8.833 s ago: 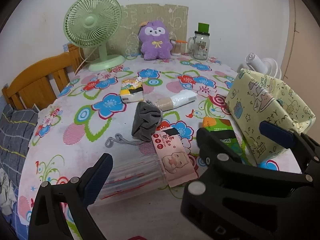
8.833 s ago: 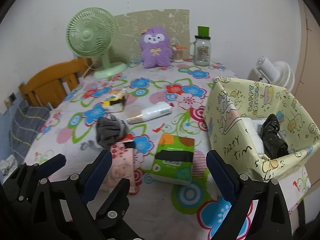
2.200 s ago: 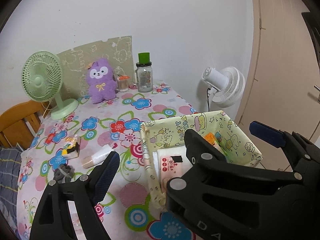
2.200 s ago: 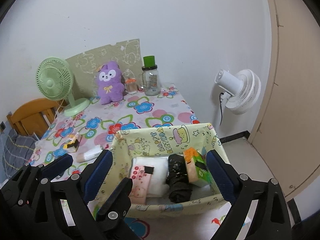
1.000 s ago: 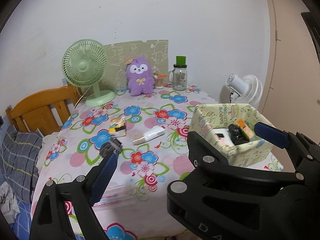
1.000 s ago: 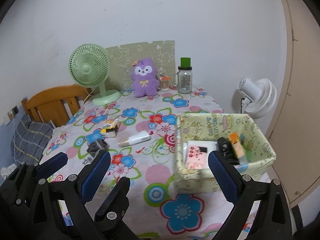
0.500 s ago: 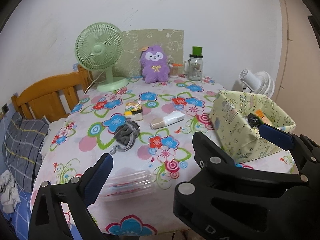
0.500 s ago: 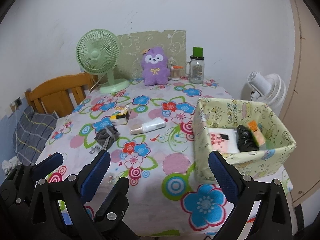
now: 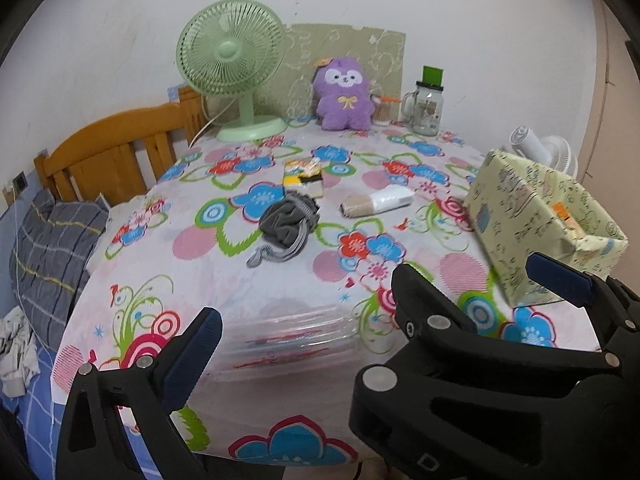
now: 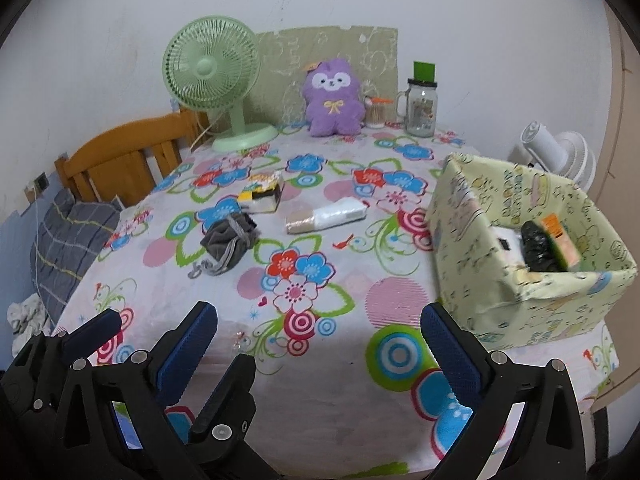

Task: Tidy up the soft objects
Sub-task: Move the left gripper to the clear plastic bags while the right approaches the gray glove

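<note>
A grey drawstring pouch (image 9: 286,226) (image 10: 228,238) lies mid-table on the flowered cloth. A yellow sponge pack (image 9: 303,172) (image 10: 262,192) and a white-and-tan roll (image 9: 376,202) (image 10: 328,216) lie beyond it. A clear plastic packet (image 9: 288,338) lies near the front edge. The yellow patterned box (image 9: 532,220) (image 10: 524,248) at the right holds a black bundle (image 10: 538,246), an orange-green pack (image 10: 560,240) and a white item. My left gripper (image 9: 384,304) is open and empty above the front edge. My right gripper (image 10: 320,344) is open and empty there too.
A green fan (image 9: 236,64), a purple plush (image 9: 344,94), a small jar and a glass mug (image 9: 428,102) stand along the back wall. A wooden chair (image 9: 116,152) and a grey pillow (image 9: 48,248) are at the left. A white fan (image 10: 560,156) stands behind the box.
Both grippers have swung from above the box back to the table's front and moved closer and lower. The pink pack and green pack that lay on the table are now in the box.
</note>
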`<state>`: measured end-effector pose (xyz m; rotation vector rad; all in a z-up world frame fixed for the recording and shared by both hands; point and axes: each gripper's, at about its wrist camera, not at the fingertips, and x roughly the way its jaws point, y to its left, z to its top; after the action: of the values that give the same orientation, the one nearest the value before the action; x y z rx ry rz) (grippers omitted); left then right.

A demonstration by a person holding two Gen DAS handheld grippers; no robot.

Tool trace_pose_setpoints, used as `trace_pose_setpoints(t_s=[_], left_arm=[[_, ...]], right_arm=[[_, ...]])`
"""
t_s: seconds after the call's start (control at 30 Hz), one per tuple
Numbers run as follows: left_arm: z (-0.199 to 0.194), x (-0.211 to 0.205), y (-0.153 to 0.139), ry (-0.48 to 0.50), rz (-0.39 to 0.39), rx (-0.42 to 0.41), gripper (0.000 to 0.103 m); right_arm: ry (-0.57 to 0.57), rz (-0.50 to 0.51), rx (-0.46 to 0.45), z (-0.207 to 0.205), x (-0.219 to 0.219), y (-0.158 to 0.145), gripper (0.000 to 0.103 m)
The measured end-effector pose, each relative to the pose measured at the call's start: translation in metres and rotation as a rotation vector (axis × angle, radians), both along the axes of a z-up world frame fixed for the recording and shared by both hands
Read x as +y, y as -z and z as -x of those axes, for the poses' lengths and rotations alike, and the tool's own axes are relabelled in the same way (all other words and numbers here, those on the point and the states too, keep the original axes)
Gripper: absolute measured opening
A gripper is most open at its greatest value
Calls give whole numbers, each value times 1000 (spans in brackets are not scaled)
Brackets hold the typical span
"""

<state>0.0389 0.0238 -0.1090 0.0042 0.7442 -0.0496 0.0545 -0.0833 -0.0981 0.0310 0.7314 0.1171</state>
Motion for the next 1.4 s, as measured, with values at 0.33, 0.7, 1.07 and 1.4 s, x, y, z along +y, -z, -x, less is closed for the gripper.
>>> trace_pose_setpoints(t_s=[0.33,0.7,1.07,1.4], left_arm=[[-11,11,21,-54,-4,42,103],[-28,23,43,-109,34,109,103],[-35,25,51,-133,40,129,101],[-47,29,41,-128,39,113,95]], right_arm=[[-5,27,19,-13,10,19,103],[-5,40,72,-30,20,38,103],[-13,45,104,-42,23,48,103],[-36,32,85,-56,29,41,103]])
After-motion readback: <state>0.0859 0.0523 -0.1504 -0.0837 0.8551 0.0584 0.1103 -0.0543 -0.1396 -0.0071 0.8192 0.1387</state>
